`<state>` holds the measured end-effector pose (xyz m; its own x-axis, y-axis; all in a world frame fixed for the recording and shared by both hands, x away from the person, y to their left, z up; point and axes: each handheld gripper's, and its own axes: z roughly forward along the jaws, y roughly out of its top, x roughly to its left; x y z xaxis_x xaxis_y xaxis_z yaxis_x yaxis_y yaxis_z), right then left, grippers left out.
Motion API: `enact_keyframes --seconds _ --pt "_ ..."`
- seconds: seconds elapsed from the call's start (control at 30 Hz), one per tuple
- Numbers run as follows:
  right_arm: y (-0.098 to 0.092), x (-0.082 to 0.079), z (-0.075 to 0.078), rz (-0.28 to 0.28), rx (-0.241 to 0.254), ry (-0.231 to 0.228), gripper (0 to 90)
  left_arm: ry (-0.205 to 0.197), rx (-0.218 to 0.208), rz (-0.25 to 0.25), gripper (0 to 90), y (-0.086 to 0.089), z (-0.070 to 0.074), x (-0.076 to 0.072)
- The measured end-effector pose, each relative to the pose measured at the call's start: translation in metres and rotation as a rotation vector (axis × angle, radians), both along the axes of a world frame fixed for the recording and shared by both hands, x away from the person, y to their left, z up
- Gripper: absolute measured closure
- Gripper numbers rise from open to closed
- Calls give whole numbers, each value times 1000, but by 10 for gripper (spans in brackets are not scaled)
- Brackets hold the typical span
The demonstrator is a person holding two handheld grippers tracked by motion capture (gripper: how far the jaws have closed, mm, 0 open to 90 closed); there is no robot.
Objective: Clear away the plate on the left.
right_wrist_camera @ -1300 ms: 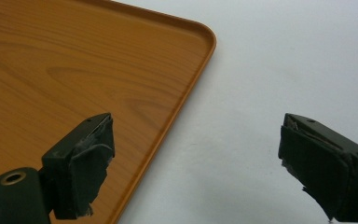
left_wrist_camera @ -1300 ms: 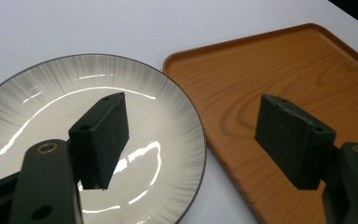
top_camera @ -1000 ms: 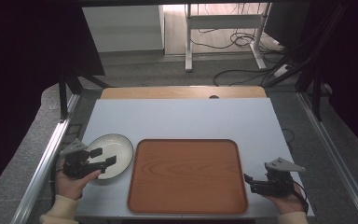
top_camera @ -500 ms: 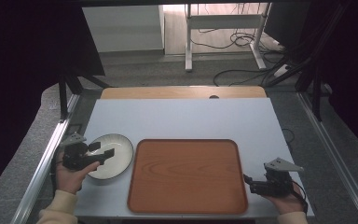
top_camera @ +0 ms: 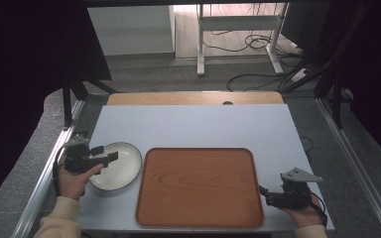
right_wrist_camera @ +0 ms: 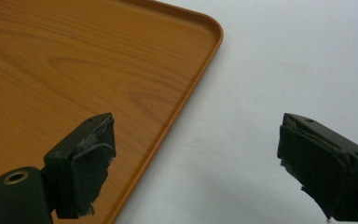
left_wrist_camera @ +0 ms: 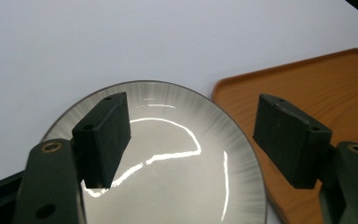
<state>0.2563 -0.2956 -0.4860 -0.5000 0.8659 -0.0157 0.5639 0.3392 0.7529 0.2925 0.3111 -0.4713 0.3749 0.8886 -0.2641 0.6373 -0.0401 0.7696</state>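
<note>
the left gripper [top_camera: 105,154] hangs over a glossy white plate [top_camera: 121,167], jaws spread wide, gripping nothing. a wooden tray [top_camera: 198,186] lies just beside the plate. the right gripper [top_camera: 263,193], jaws also wide apart and empty, sits at the tray's near right corner on the white table [top_camera: 188,126].

A round, glossy white plate [top_camera: 120,163] with a dark rim is seen lying flat and empty on the white worktop [top_camera: 193,126], just beside a wooden tray's [top_camera: 198,186] left edge.
</note>
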Motion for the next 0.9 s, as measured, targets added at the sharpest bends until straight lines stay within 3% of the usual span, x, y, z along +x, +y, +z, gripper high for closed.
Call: enact_keyframes --seconds 0.13,0.33,0.47,0.53,0.9 --pt "0 0 -1 -3 -2 6 119 10 5 12 272 5 -2 8" --pt "0 1 -3 -2 -5 16 119 56 -29 20 271 14 -6 26" --pt "1 1 -2 -6 -3 8 122 82 0 40 271 20 -11 35" --pt "0 1 -2 -6 -5 11 122 89 16 44 270 22 -14 36" --pt "1 1 -4 10 -18 23 123 124 -3 79 266 45 -26 33"
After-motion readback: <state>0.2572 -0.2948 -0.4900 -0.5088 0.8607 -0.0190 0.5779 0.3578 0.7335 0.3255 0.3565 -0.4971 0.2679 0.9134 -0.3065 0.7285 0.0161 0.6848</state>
